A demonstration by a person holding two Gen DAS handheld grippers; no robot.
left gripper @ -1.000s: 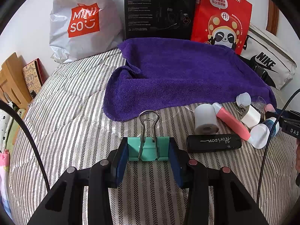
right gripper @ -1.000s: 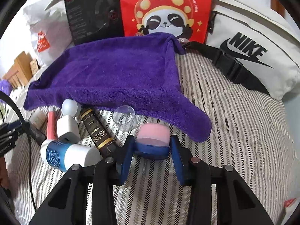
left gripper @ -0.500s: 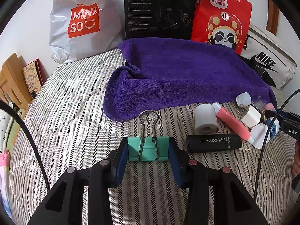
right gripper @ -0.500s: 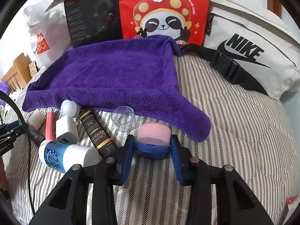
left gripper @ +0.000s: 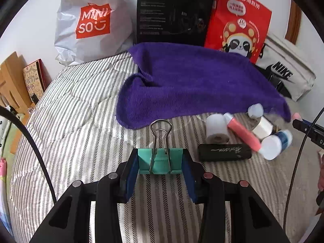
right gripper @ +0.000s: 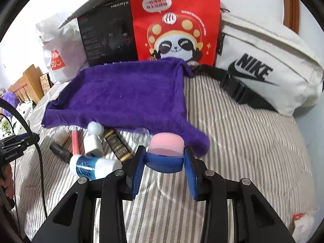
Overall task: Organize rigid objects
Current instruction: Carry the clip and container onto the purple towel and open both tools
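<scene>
The left tongs (left gripper: 160,162) grip a green binder clip (left gripper: 160,161) btw the pads, its wire handles pointing fwd. The right tongs (right gripper: 164,160) clamp a blue case w/ pink lid (right gripper: 165,154). Just left of the right tongs lie a blue-white bottle (right gripper: 95,166), a dark tube (right gripper: 117,145) and a white plug (right gripper: 93,144). Beyond both tongs spreads the purple towel (right gripper: 125,93) on the striped bed (right gripper: 243,141).
</scene>
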